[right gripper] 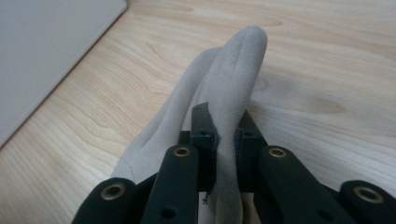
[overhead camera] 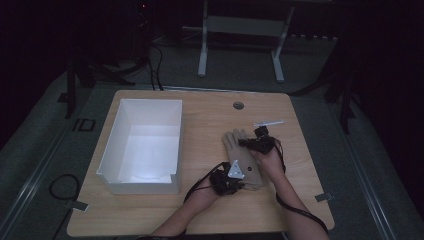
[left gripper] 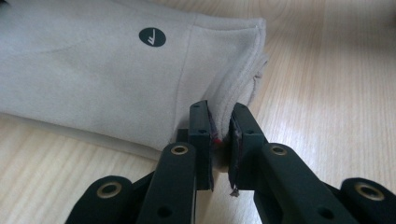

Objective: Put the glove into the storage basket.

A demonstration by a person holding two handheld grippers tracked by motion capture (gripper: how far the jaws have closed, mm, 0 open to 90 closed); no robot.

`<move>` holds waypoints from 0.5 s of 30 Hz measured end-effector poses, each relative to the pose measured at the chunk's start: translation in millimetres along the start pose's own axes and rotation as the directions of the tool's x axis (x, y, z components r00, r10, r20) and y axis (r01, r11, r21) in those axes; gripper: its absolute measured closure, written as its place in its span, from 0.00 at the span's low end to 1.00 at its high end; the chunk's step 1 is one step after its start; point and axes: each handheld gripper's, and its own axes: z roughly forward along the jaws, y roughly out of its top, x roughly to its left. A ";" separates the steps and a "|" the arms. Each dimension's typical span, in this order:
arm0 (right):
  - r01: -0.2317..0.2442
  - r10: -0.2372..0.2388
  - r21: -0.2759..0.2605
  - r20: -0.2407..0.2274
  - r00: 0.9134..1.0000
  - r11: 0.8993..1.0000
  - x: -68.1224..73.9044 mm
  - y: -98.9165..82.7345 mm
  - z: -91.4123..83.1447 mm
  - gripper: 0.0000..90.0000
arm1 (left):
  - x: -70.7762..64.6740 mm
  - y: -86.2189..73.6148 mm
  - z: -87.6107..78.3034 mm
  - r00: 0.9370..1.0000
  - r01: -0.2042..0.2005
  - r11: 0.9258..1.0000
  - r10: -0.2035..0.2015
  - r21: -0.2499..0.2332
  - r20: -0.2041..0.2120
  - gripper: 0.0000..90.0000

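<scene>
The beige glove [overhead camera: 243,156] lay on the bench [overhead camera: 300,200] right of the white box [overhead camera: 142,145], long axis running away from the person, left tongs [left gripper: 220,135] pinching its cuff, right tongs [right gripper: 227,135] pinching a finger.

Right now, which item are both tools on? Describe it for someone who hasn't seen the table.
On the wooden table, right of the white open box, lies a beige fabric glove. It is the soft, flat item there, pinched by the left tool at its cuff and the right tool at a finger.
</scene>
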 end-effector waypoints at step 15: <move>-0.030 0.038 0.093 -0.092 0.995 0.995 4.4 -7.6 22.0 0.76 | -0.3 -3.2 0.3 1.000 0.012 1.000 -0.012 -0.007 0.006 0.91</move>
